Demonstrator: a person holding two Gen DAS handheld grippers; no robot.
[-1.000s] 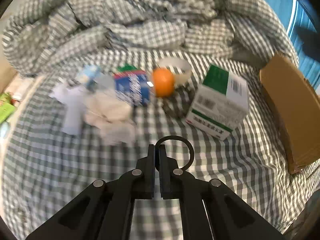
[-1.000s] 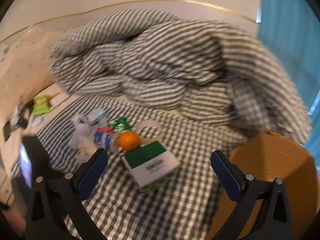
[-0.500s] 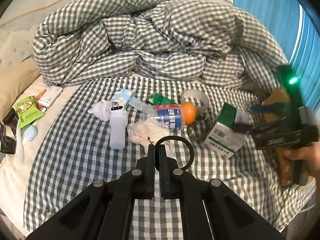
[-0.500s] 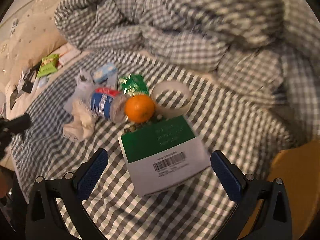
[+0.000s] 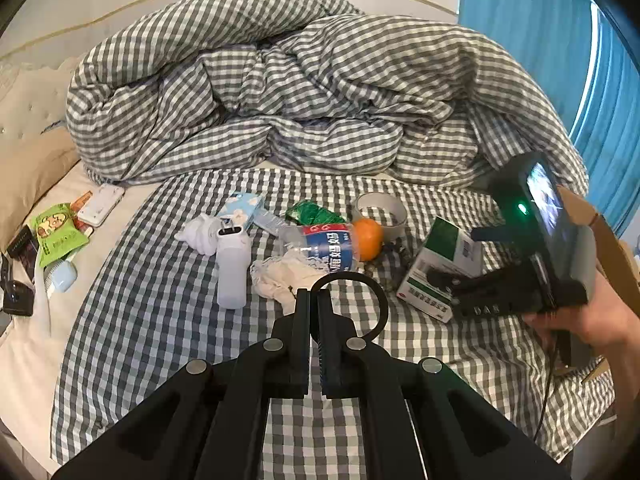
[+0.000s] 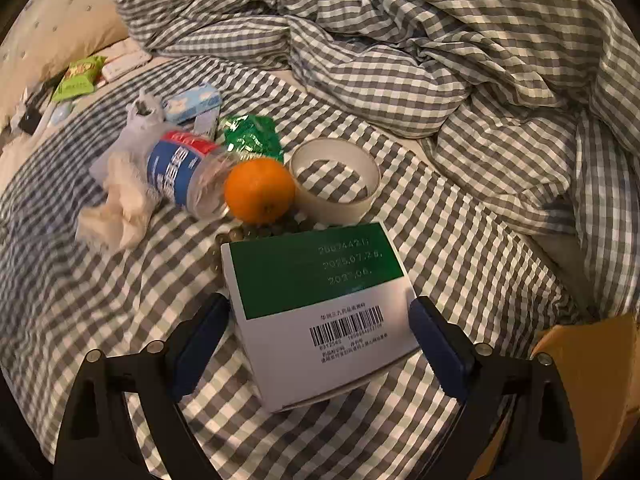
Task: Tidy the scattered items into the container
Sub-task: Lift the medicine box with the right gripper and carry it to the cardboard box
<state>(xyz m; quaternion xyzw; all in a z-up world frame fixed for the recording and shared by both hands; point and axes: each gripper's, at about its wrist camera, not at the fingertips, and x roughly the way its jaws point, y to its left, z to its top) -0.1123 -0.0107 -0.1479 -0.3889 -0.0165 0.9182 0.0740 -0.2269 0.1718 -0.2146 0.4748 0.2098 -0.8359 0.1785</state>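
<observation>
A green-and-white carton (image 6: 320, 280) lies on the checked bedsheet, and my right gripper (image 6: 318, 312) straddles it. Its jaws are closing: the right blue pad (image 6: 436, 344) is at the carton's edge, while the left pad (image 6: 200, 344) still shows a small gap. In the left wrist view a hand (image 5: 592, 320) holds that gripper over the carton (image 5: 440, 256). Behind it lie an orange (image 6: 260, 190), a crushed blue-labelled bottle (image 6: 180, 172), a tape roll (image 6: 332, 210) and a green wrapper (image 6: 252, 140). My left gripper (image 5: 314, 296) is shut and empty, hovering above the sheet. The cardboard container (image 6: 580, 360) stands at the right.
A white cloth (image 6: 116, 208), a blue tissue pack (image 6: 192, 102) and a white bottle (image 5: 232, 268) lie left of the pile. A bunched checked duvet (image 6: 400, 40) fills the back. A green snack bag (image 5: 56, 232) and small gadgets sit by the pillow at far left.
My right gripper dropped toward the carton, and its jaws now flank it and have narrowed. My left gripper drew up and back, still shut, so more of the bed shows.
</observation>
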